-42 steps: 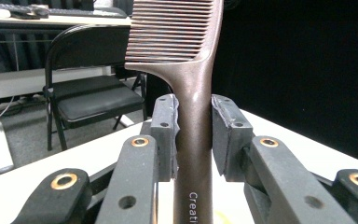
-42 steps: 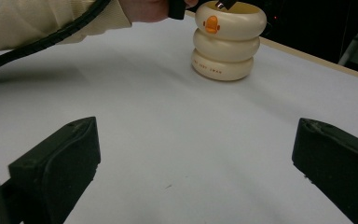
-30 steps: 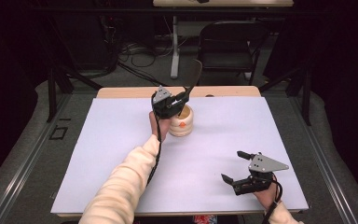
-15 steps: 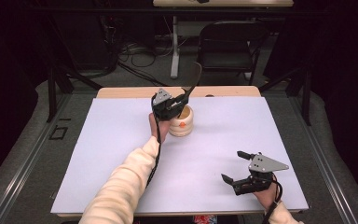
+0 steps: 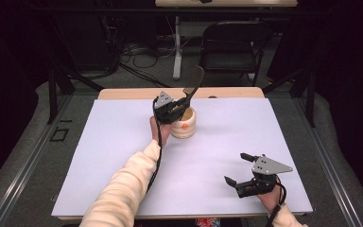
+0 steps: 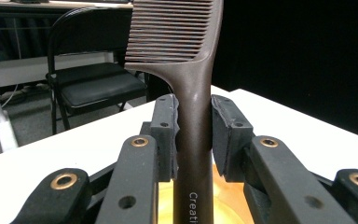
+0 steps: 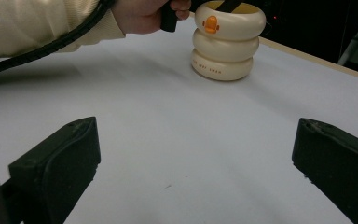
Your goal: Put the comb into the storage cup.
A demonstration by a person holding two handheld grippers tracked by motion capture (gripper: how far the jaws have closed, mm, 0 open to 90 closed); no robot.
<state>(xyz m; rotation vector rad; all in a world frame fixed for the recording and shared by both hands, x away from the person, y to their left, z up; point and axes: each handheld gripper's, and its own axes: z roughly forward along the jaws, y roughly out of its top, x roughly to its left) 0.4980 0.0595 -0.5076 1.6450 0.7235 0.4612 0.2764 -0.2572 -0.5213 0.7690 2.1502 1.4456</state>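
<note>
A dark brown comb (image 6: 193,70) stands upright, teeth upward, its handle clamped between the pads of my left gripper (image 6: 194,116). In the high view the left gripper (image 5: 185,105) hovers at the rim of a cream ringed holder (image 5: 184,126) at the table's back centre, and the comb (image 5: 194,84) rises above it. The comb's lower end dips into the holder's yellow inside (image 6: 233,205). My right gripper (image 5: 235,167) rests near the front right with its jaws wide open and nothing between them. From the right gripper (image 7: 198,123) the holder (image 7: 226,46) shows an orange mark.
A white sheet (image 5: 123,156) covers the wooden table (image 5: 137,93). A black folding chair (image 5: 229,45) and a white stand (image 5: 177,47) with cables are beyond the far edge. The person's cream sleeve (image 5: 123,189) lies across the front left.
</note>
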